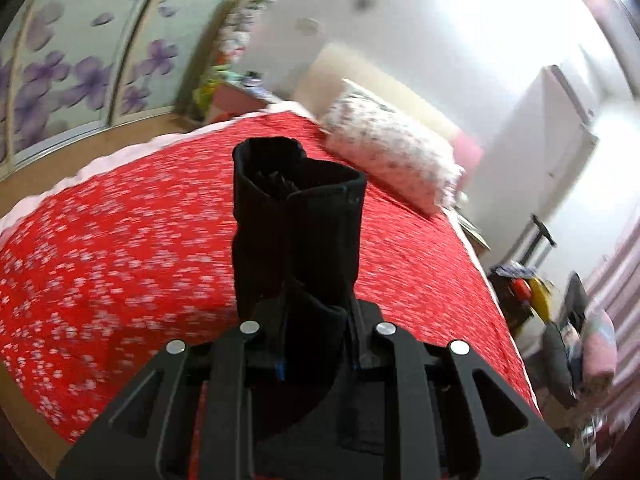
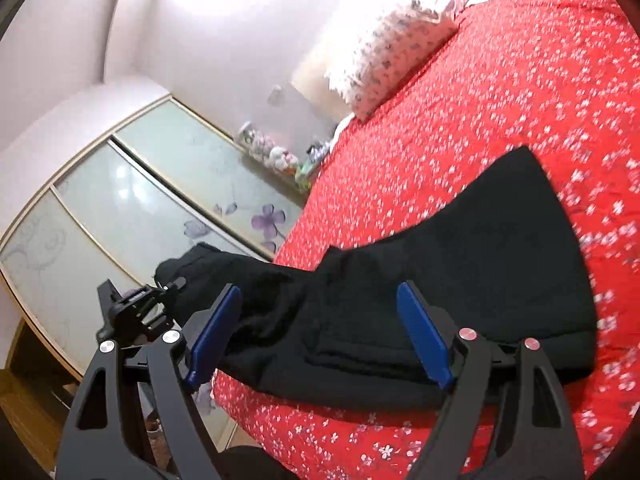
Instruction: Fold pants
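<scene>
Black pants [image 2: 460, 264] lie on the red flowered bed cover [image 2: 500, 100]. My left gripper [image 1: 316, 320] is shut on one end of the pants [image 1: 296, 216] and holds it raised above the bed, the fabric standing up between the fingers. In the right wrist view the left gripper [image 2: 160, 292] shows at the left with the lifted cloth. My right gripper [image 2: 320, 332] is open, its blue pads [image 2: 424, 336] spread wide just above the folded part of the pants near the bed's edge, holding nothing.
A flowered pillow [image 1: 396, 156] lies at the head of the bed. A wardrobe with sliding floral doors [image 2: 120, 208] stands beside the bed. A shelf with toys [image 2: 276, 156] is by the wall. Bags and clutter [image 1: 560, 320] sit on the floor to the right.
</scene>
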A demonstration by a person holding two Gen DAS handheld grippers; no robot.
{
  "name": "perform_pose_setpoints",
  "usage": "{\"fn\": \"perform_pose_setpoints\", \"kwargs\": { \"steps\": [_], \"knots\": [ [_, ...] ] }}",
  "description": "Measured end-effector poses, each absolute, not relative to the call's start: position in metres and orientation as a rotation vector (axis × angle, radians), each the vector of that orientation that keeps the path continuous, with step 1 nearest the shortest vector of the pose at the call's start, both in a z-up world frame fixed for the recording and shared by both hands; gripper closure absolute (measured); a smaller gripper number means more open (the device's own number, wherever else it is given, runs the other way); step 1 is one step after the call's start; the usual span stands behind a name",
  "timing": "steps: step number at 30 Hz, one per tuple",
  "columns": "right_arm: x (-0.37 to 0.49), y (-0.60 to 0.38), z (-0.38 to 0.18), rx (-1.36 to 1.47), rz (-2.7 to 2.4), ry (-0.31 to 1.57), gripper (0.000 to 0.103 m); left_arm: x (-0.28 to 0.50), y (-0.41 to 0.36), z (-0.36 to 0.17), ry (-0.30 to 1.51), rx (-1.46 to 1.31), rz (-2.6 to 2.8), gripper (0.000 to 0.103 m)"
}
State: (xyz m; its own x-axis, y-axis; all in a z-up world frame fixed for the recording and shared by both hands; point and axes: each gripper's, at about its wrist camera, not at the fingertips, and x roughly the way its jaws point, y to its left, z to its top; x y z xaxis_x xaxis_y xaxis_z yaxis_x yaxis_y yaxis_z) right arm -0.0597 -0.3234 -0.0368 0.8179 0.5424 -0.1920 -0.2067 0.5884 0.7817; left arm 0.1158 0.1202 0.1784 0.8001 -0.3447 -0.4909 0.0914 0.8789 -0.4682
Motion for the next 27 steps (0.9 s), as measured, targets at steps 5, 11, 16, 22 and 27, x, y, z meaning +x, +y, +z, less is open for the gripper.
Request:
{"fn": "perform_pose_setpoints", "kwargs": {
  "steps": [5, 11, 16, 22, 27],
  "knots": [
    [-0.067, -0.351, -0.040, 0.914, 0.381, 0.396, 0.019, 0.105, 0.043, 0.190, 0.630, -0.384, -0.376, 0.082],
    [-0.084, -0.395, -0.046, 1.013, 0.209, 0.300, 0.019, 0.101, -0.058, 0.158, 0.732, -0.315, -0.504, 0.082],
    [-0.100, -0.424, -0.050, 1.059, 0.106, 0.239, 0.019, 0.088, -0.124, 0.133, 0.753, -0.237, -0.551, 0.082],
    [-0.102, -0.446, -0.058, 1.109, 0.056, 0.224, 0.019, 0.062, -0.194, 0.092, 0.795, -0.039, -0.575, 0.081],
    [-0.108, -0.456, -0.064, 1.137, 0.057, 0.227, 0.019, 0.045, -0.228, 0.043, 0.812, 0.132, -0.535, 0.079]
  ]
}}
